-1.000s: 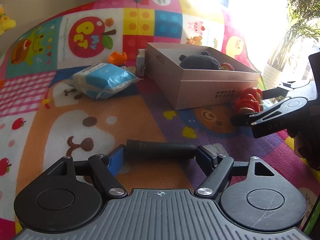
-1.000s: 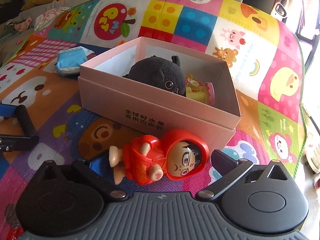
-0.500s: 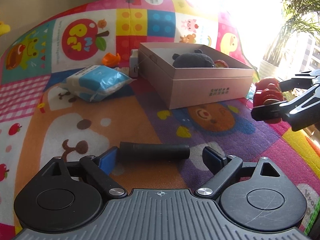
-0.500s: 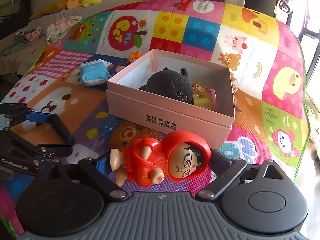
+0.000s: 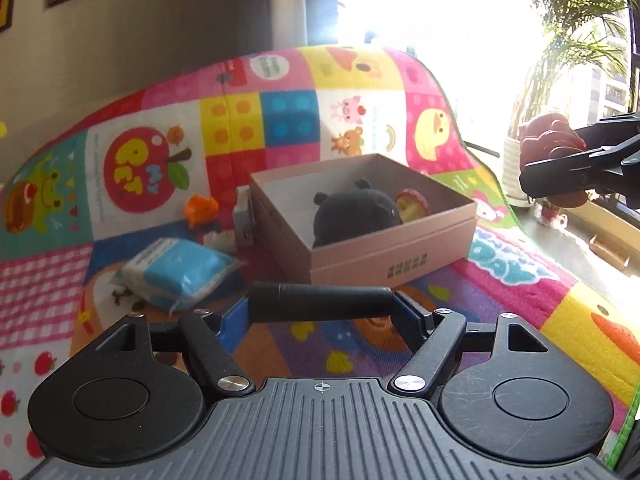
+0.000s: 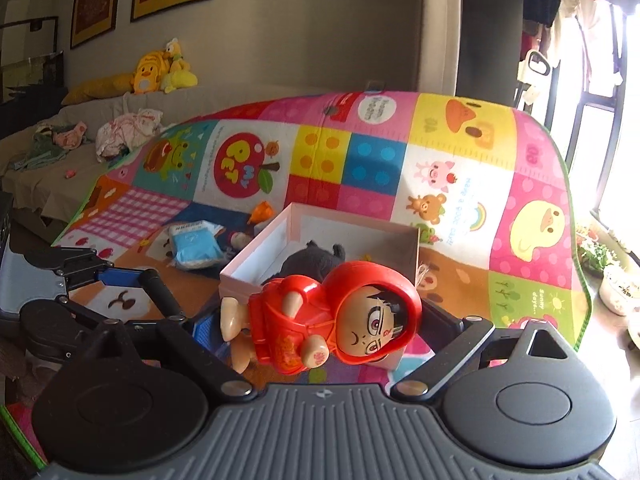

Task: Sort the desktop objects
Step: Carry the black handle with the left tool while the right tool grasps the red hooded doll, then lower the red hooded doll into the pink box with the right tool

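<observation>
My left gripper has a black cylinder crosswise between its fingers, held end to end above the mat; the jaws are closing on it. My right gripper is shut on a red hooded doll, which lies sideways in the air in front of the pink box. In the left wrist view the doll and right gripper hang high at the right, beyond the box. The box holds a black plush and a small yellow-red toy.
A colourful play mat covers the surface. A blue-and-white packet, an orange toy and a small grey-white item lie left of the box. A sofa with yellow plush toys stands behind, a window and plants to the right.
Both grippers have risen. The left one's right finger had come off the cylinder and now touches it again, lifting it off the mat. The right one carried the doll up above the box's near wall.
</observation>
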`<state>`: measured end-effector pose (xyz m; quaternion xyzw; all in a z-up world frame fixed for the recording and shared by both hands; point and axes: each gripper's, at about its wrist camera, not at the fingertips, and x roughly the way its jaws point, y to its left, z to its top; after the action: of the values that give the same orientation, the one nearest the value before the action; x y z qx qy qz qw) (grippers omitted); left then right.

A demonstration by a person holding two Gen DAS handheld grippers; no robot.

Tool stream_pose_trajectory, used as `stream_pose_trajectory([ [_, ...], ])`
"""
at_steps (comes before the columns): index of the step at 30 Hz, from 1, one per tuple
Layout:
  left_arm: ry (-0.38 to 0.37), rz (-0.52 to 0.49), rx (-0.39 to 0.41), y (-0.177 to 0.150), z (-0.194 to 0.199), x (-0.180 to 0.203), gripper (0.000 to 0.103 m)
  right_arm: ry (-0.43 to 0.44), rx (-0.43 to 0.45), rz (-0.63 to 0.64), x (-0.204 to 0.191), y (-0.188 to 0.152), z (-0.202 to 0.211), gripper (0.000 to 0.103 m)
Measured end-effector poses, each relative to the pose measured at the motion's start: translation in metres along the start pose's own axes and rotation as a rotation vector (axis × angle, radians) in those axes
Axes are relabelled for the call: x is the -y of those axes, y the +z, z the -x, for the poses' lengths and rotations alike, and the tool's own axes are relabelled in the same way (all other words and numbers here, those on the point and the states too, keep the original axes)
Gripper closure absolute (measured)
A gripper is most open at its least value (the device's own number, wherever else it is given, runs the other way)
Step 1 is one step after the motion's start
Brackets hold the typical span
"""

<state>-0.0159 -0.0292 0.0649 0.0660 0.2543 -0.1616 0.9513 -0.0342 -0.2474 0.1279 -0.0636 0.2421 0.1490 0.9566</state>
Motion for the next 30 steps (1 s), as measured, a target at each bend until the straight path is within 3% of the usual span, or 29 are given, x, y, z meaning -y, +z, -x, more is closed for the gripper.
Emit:
stream_pose_trajectory([
  [3,0.000,0.006,0.043,0.025,-0.019,0.006,0.023,-0.028,0.032,-0.038,0.011,0.012,-0.001,0.008],
  [6,-0.022,0.087,0.045,0.043,-0.047,0.007,0.023,-0.042,0.039,-0.053,0.015,0.015,-0.004,0.008],
  [10,-0.049,0.122,0.016,0.042,-0.071,0.012,0.018,-0.038,0.013,-0.038,0.015,0.012,-0.005,0.008],
  [13,-0.060,0.093,0.007,0.030,-0.061,0.014,0.008,-0.025,-0.018,-0.042,0.017,0.013,-0.004,0.008],
  [19,-0.021,0.072,-0.051,0.008,-0.026,0.003,0.006,-0.008,-0.063,-0.111,0.024,0.034,-0.020,0.008],
  [25,-0.052,0.199,-0.168,-0.012,-0.017,-0.018,0.003,0.010,-0.186,-0.140,0.018,0.084,-0.098,0.008],
  [30,-0.048,0.240,-0.164,-0.025,-0.010,-0.029,0.003,-0.018,-0.376,-0.178,0.009,0.098,-0.206,0.008],
])
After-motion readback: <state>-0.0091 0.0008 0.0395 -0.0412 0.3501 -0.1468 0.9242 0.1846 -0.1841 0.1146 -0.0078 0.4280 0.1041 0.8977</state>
